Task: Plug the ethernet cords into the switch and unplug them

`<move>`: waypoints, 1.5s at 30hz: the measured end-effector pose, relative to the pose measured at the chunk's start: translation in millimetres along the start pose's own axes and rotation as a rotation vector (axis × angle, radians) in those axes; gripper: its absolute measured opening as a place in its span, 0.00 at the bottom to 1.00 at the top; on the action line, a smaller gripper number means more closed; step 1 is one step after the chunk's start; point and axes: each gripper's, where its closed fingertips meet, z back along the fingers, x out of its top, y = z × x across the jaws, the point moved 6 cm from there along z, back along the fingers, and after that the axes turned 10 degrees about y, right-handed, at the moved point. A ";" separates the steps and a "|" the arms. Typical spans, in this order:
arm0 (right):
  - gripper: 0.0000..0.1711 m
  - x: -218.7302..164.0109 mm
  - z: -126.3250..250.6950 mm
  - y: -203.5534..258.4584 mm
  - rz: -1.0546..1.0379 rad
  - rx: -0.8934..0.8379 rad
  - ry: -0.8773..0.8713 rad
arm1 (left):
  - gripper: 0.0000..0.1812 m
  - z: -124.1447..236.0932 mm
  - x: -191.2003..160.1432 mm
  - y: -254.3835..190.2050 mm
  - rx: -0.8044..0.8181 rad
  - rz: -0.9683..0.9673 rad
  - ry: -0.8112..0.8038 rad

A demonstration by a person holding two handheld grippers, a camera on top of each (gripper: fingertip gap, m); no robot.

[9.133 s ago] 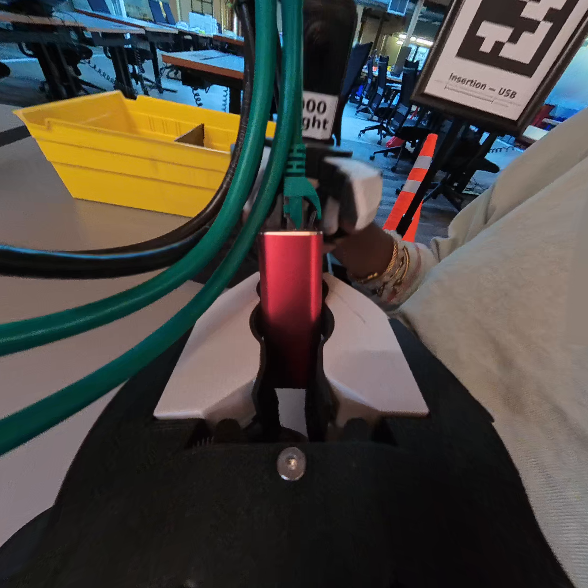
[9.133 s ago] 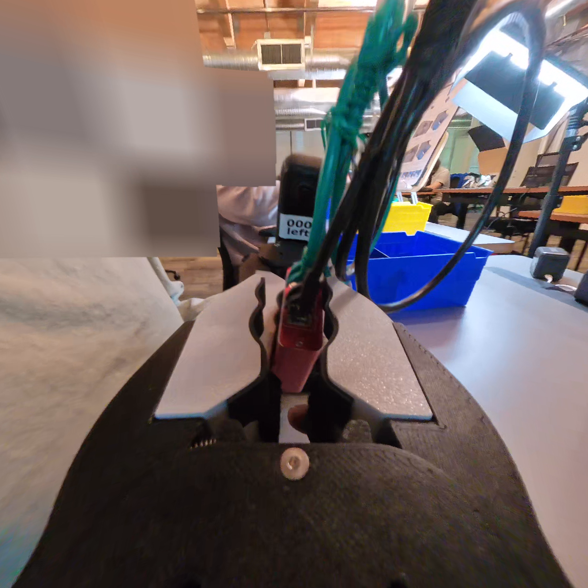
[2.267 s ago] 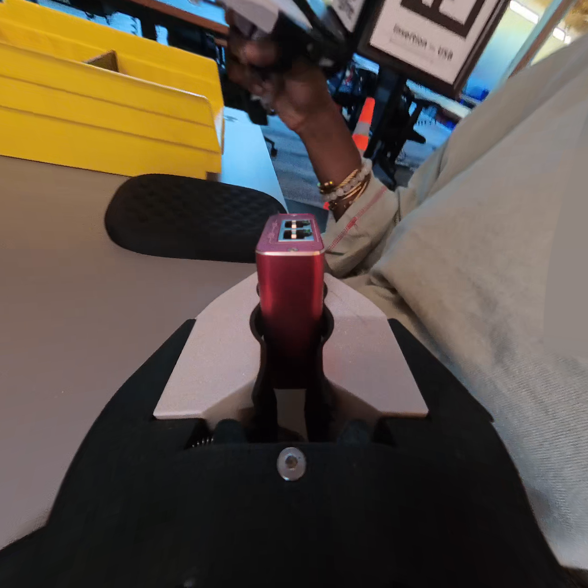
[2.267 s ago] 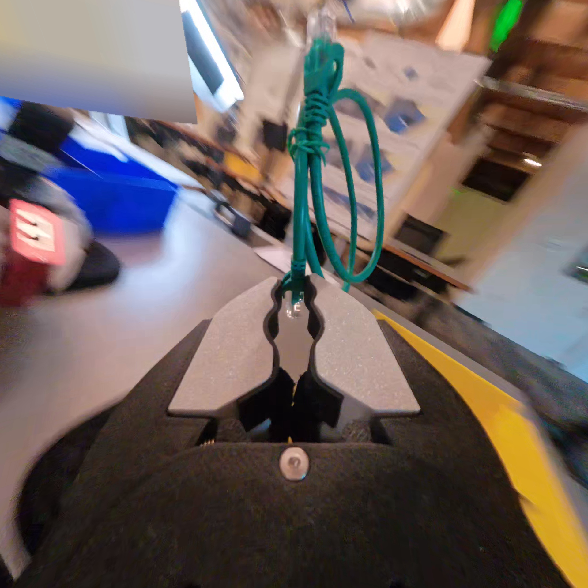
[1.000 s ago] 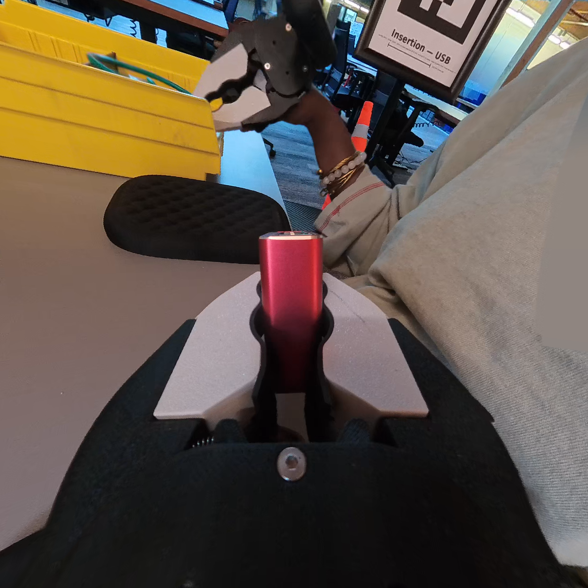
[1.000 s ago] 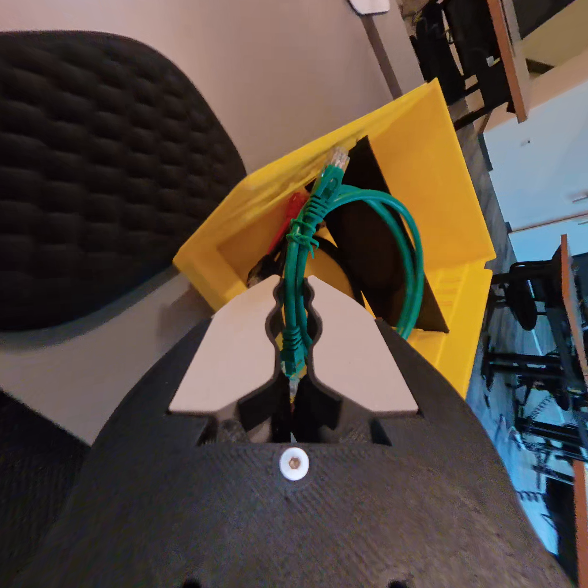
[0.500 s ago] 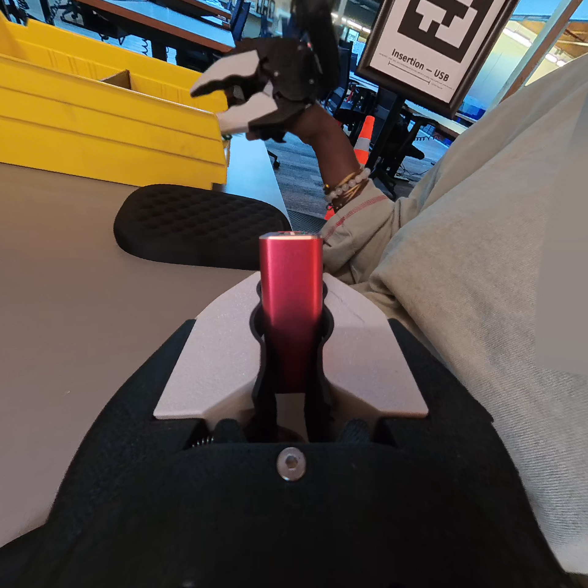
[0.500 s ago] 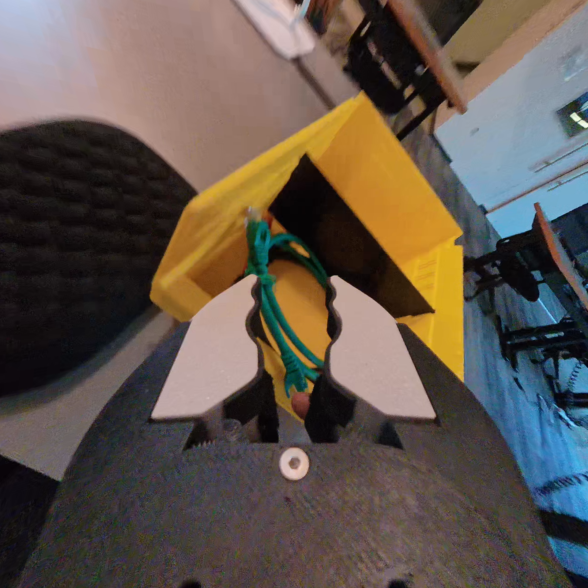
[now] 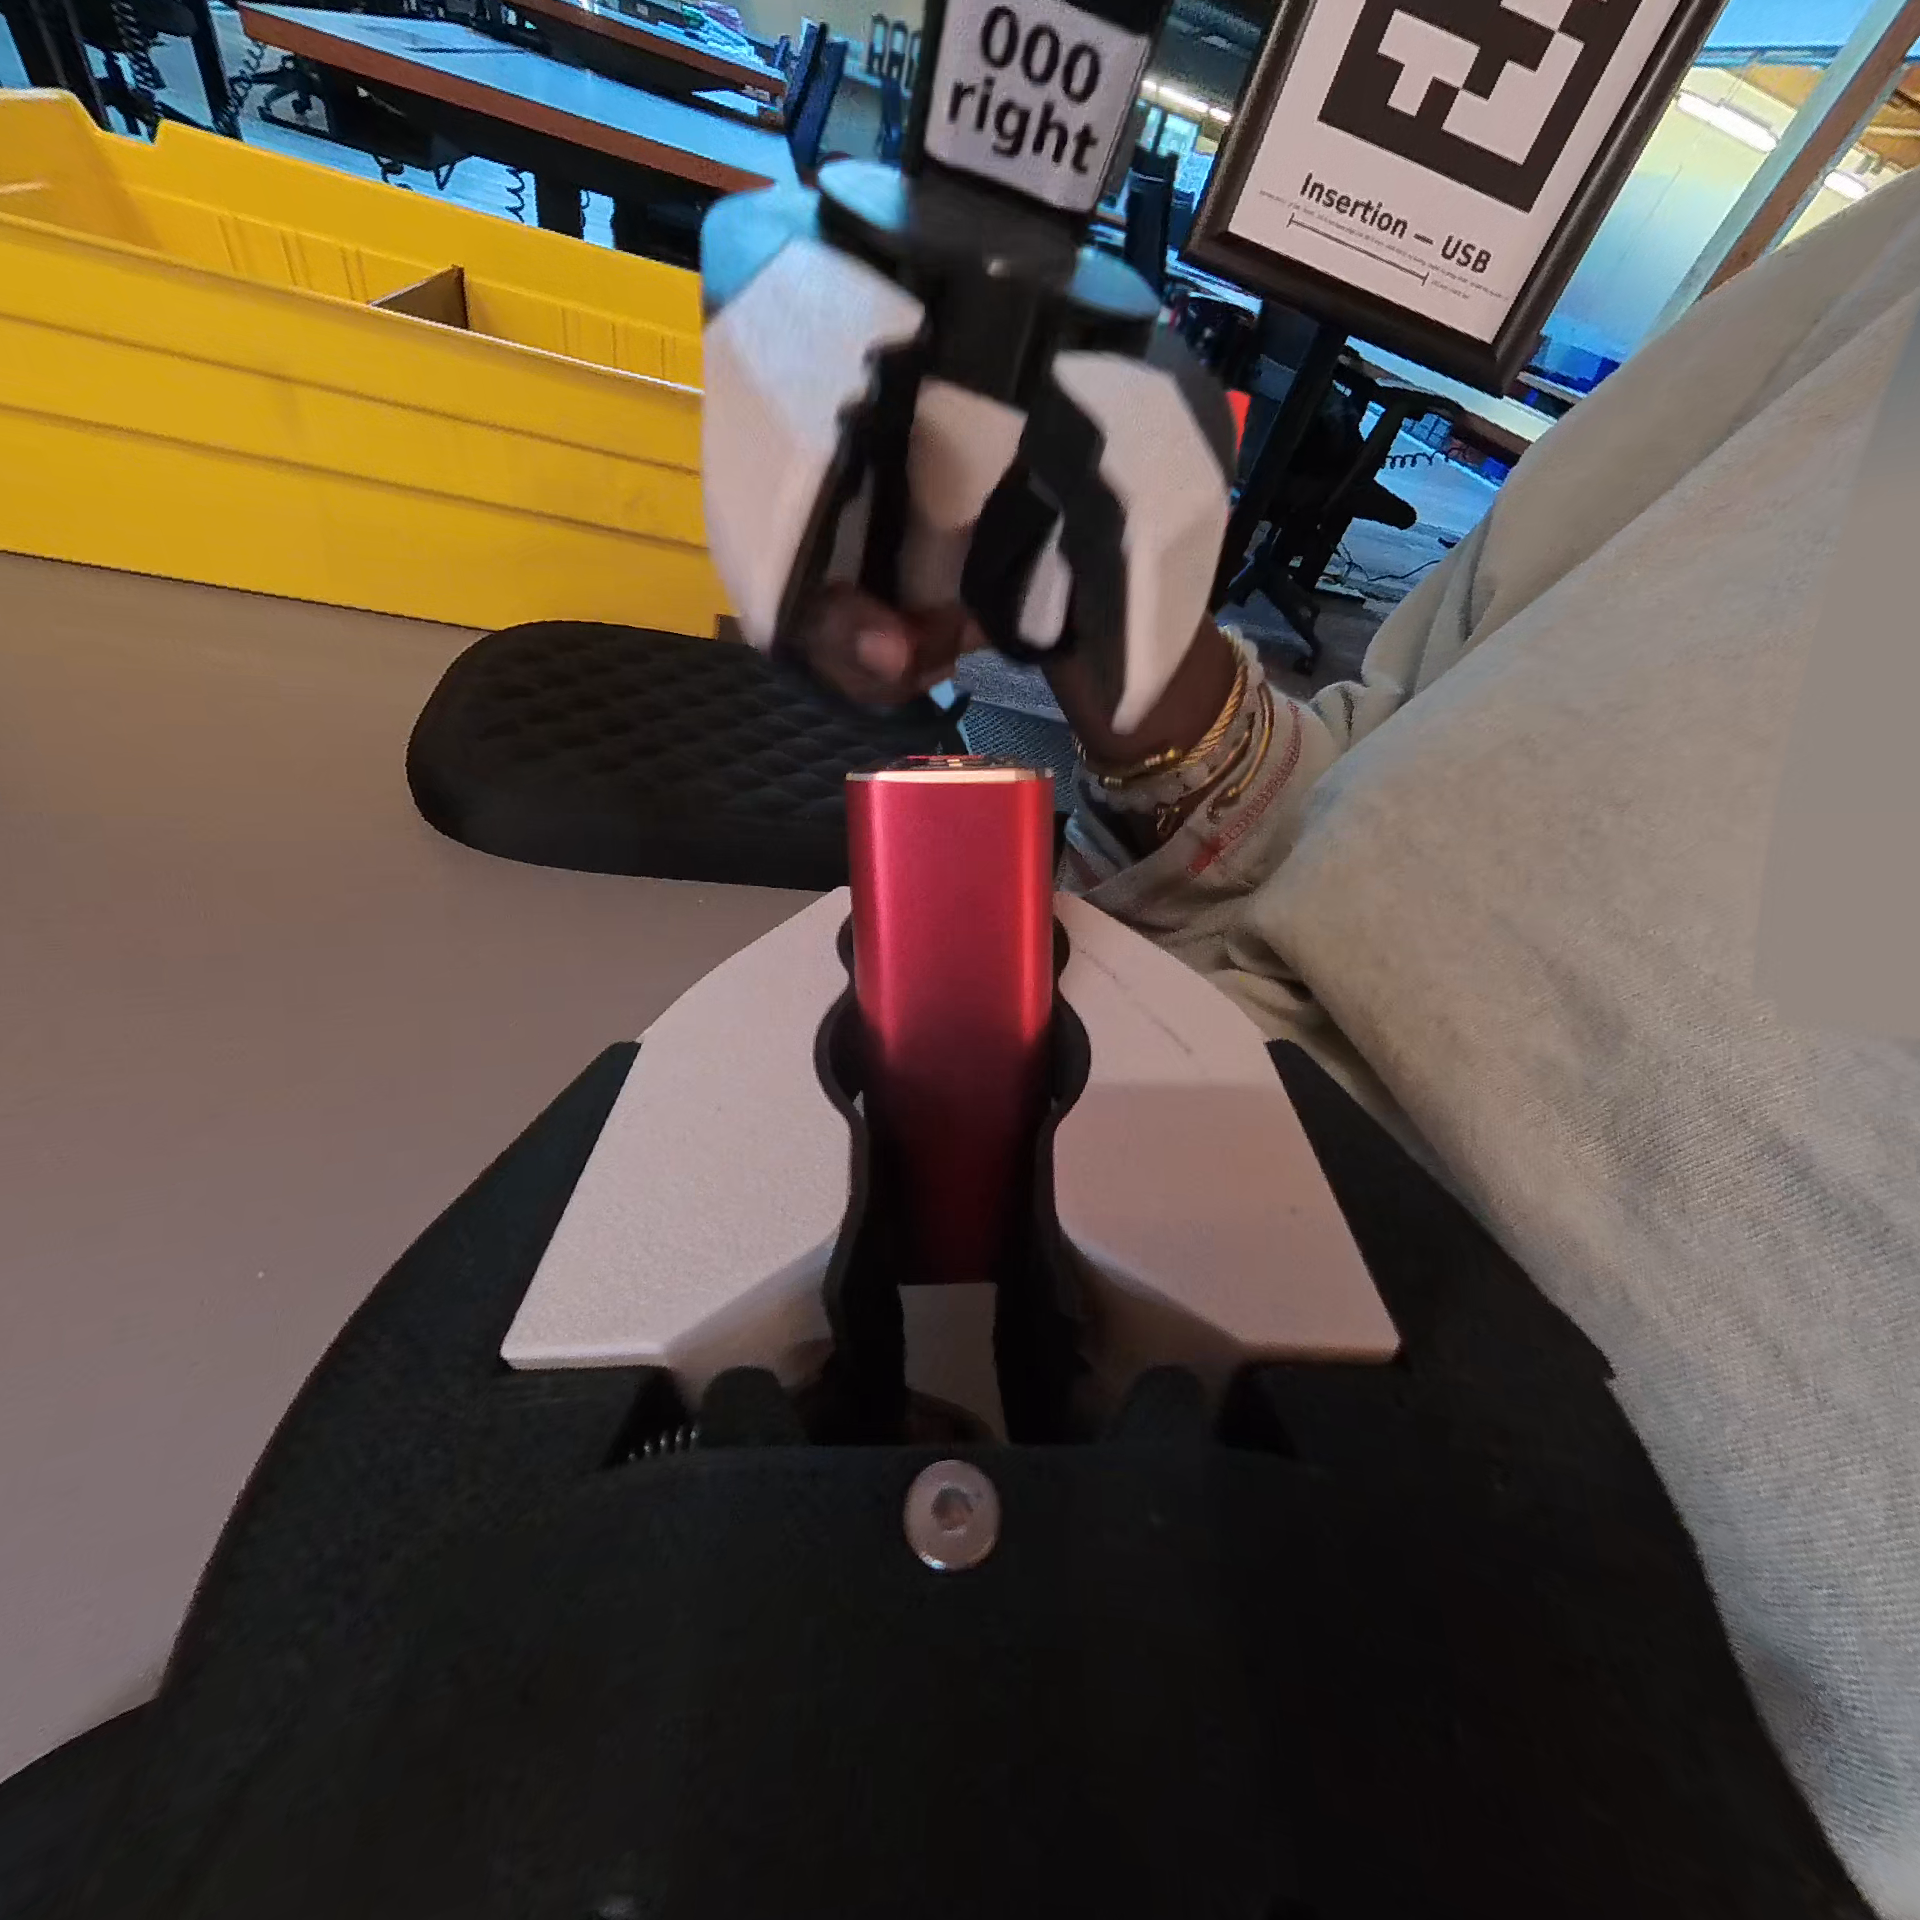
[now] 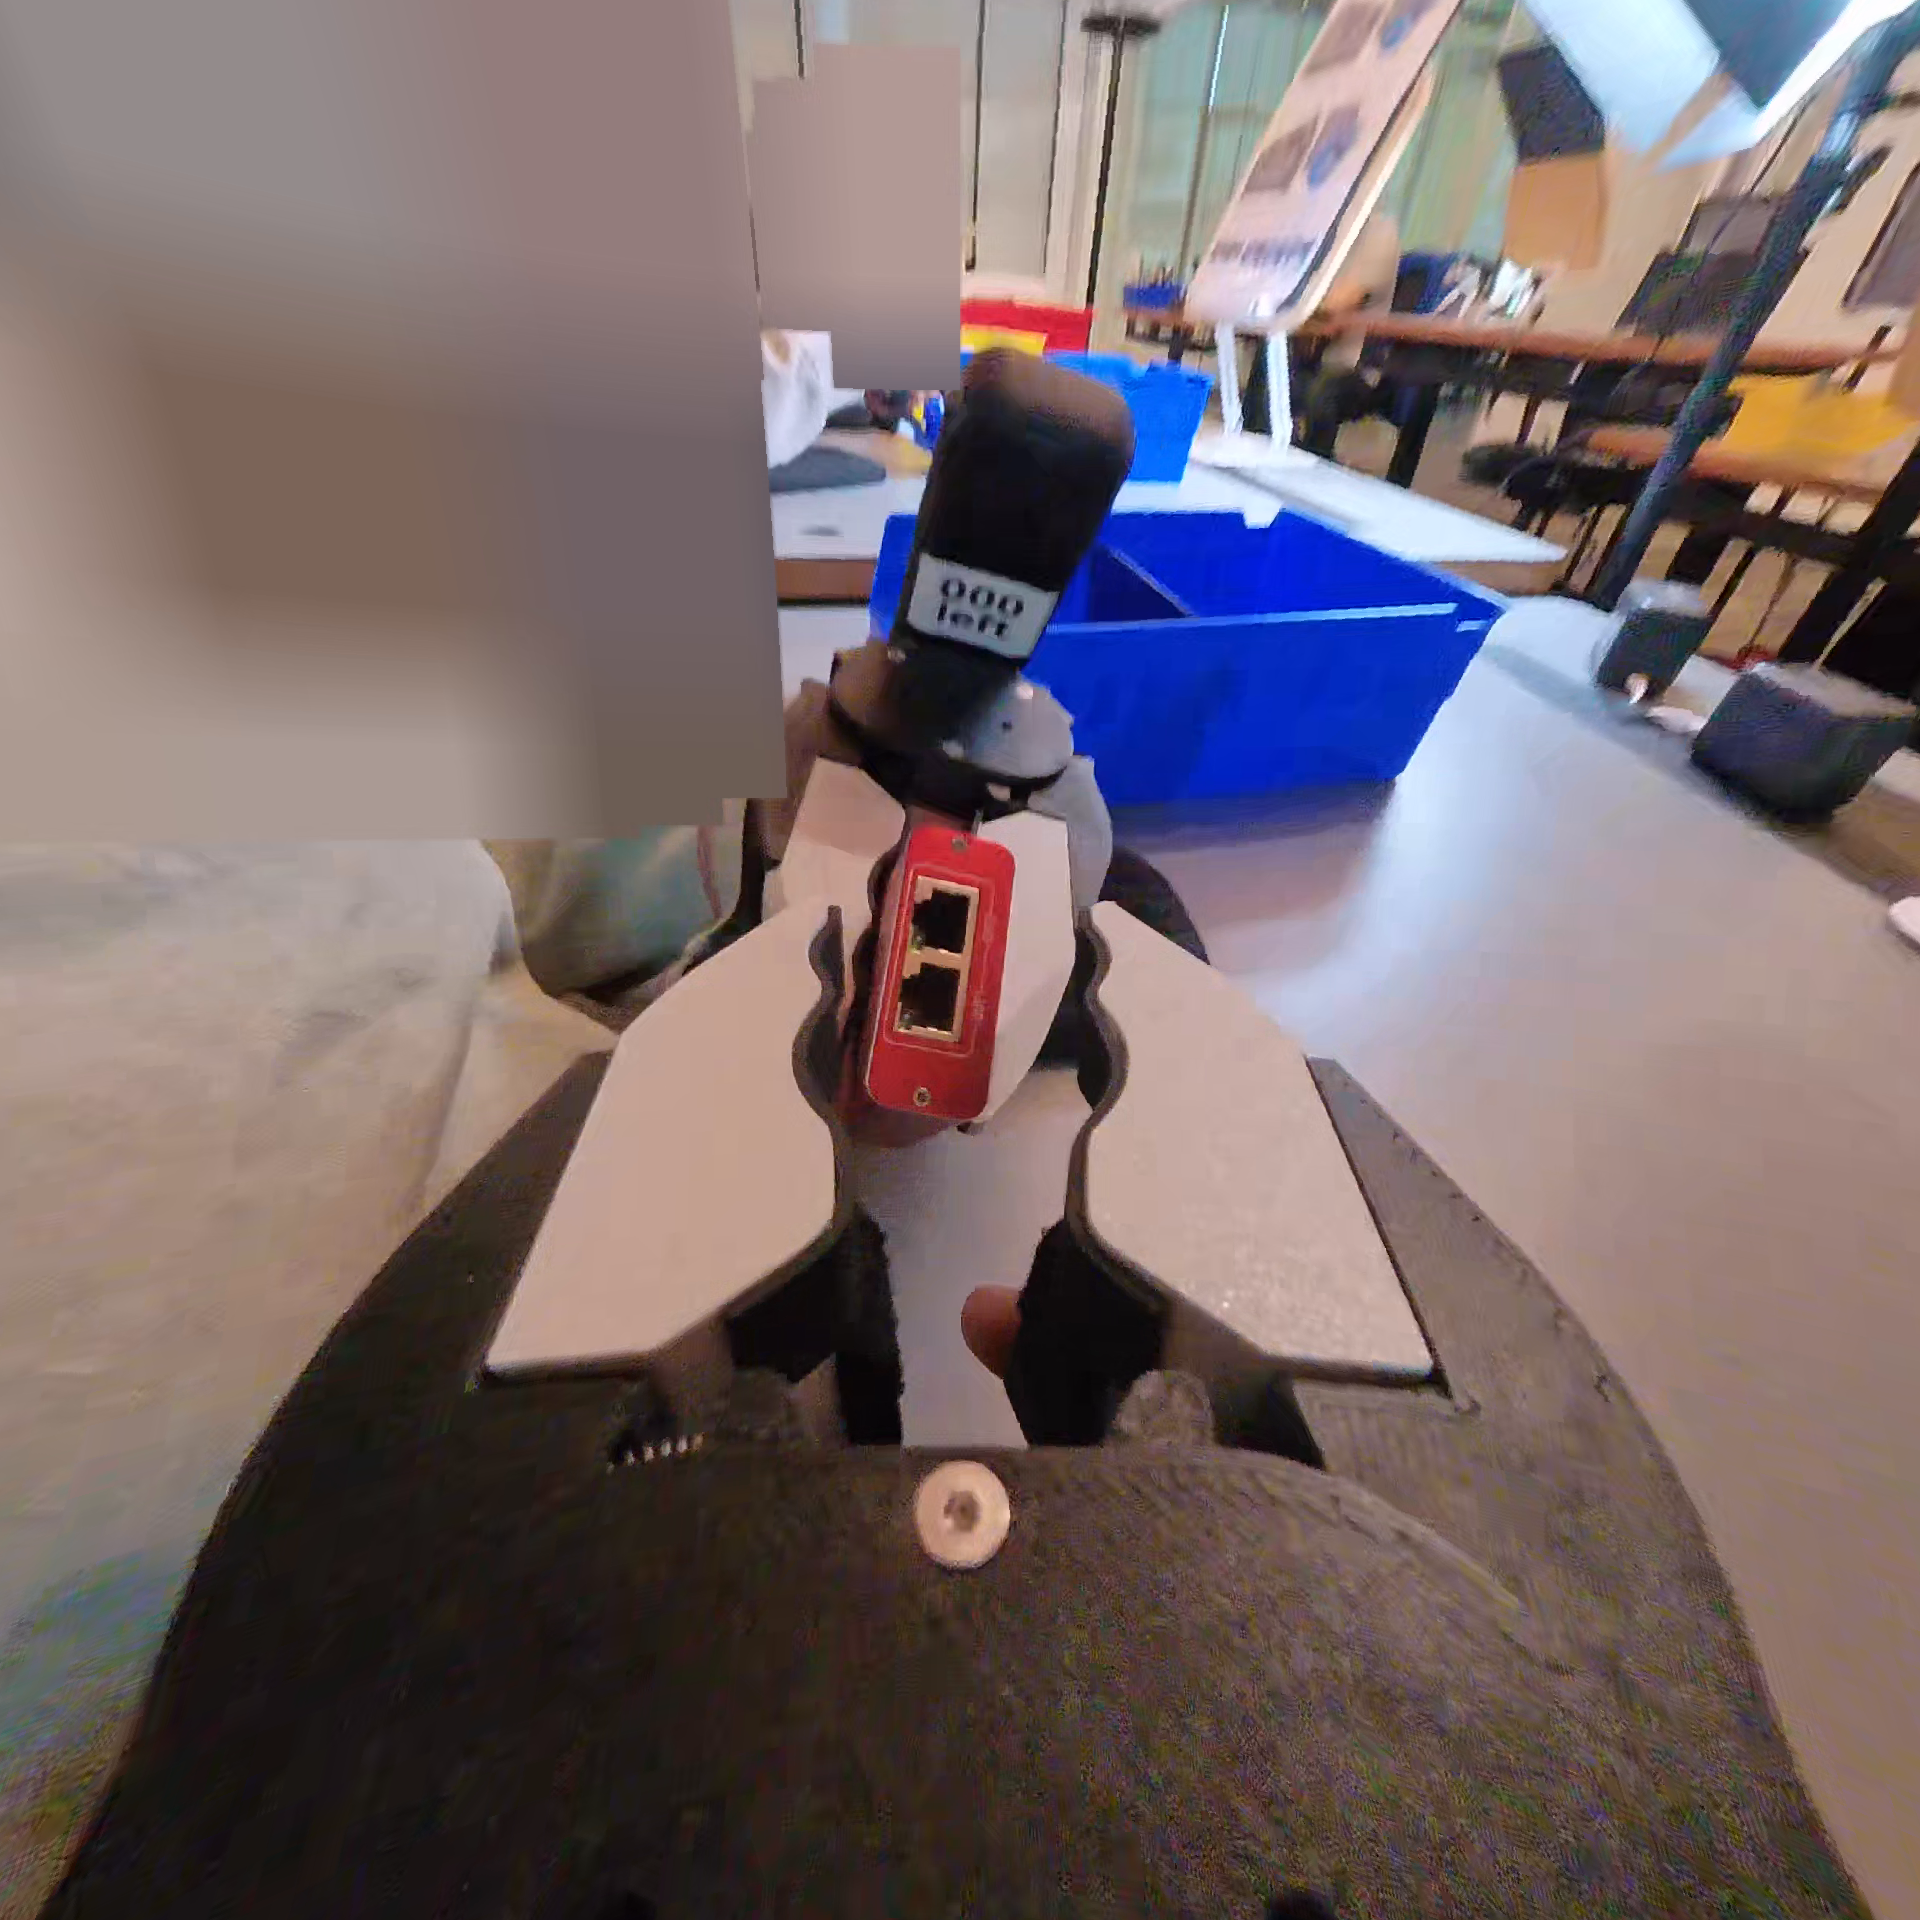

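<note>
Switch [image 9: 948, 997]: red, clamped between the left gripper [image 9: 951, 1039] jaws, long axis running straight out from them, port end foremost.
Ports [image 10: 935, 966]: two, stacked, both vacant, squarely facing the right gripper [image 10: 961, 1049].
Right jaws: parted, holding nothing, directly ahead of the switch, near, not touching.
Cord: none in view.
Beyond: black pad [image 9: 665, 748] and yellow bin [image 9: 343, 416] on the tabletop [image 9: 260, 987].

A small red metal switch [image 9: 948, 997] stands clamped between the two pale fingers of the left gripper [image 9: 951, 966], its long body pointing forward, above the grey table [image 9: 260, 987]. Seen end-on from the right wrist view, the switch [image 10: 940, 977] shows a flat red face with two ethernet ports stacked one above the other, both empty.
</note>
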 end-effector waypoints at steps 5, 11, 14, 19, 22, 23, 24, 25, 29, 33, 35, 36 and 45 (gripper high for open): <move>0.16 -11.4 -15.9 0.9 0.020 0.036 0.111 | 0.16 -0.2 0.3 0.9 0.016 0.004 0.000; 0.16 -0.2 5.0 -4.3 0.118 -0.107 0.076 | 0.19 7.0 4.3 10.5 0.044 0.099 -0.080; 0.16 9.8 41.8 -18.8 0.127 -0.314 -0.010 | 0.19 9.1 4.4 14.6 0.037 0.150 -0.101; 0.16 15.1 129.6 -66.0 0.051 -0.783 -0.105 | 0.19 6.4 3.4 14.1 0.037 0.144 -0.076; 0.16 6.4 176.9 -103.1 -0.025 -1.031 -0.024 | 0.19 7.3 3.5 15.6 0.032 0.160 -0.085; 0.16 0.6 189.5 -116.7 -0.061 -1.092 0.017 | 0.19 7.4 3.5 15.9 0.031 0.164 -0.086; 0.16 -6.8 199.7 -130.4 -0.105 -1.136 0.063 | 0.19 7.4 3.4 16.1 0.030 0.167 -0.085; 0.16 -15.4 207.3 -143.9 -0.154 -1.166 0.114 | 0.19 7.1 3.3 16.2 0.029 0.168 -0.083; 0.16 -53.8 218.2 -187.5 -0.336 -1.201 0.301 | 0.19 7.0 3.2 16.6 0.024 0.174 -0.082; 0.16 -84.6 213.3 -203.1 -0.442 -1.183 0.444 | 0.19 7.1 3.1 17.0 0.022 0.179 -0.083; 0.16 -94.5 212.4 -205.5 -0.464 -1.188 0.495 | 0.19 6.9 3.0 16.8 0.024 0.177 -0.080; 0.16 -98.8 212.0 -206.6 -0.473 -1.190 0.524 | 0.19 6.8 2.9 16.8 0.025 0.176 -0.079; 0.11 -102.2 216.1 -209.0 -0.481 -1.193 0.480 | 0.19 6.7 2.9 17.0 0.027 0.178 -0.077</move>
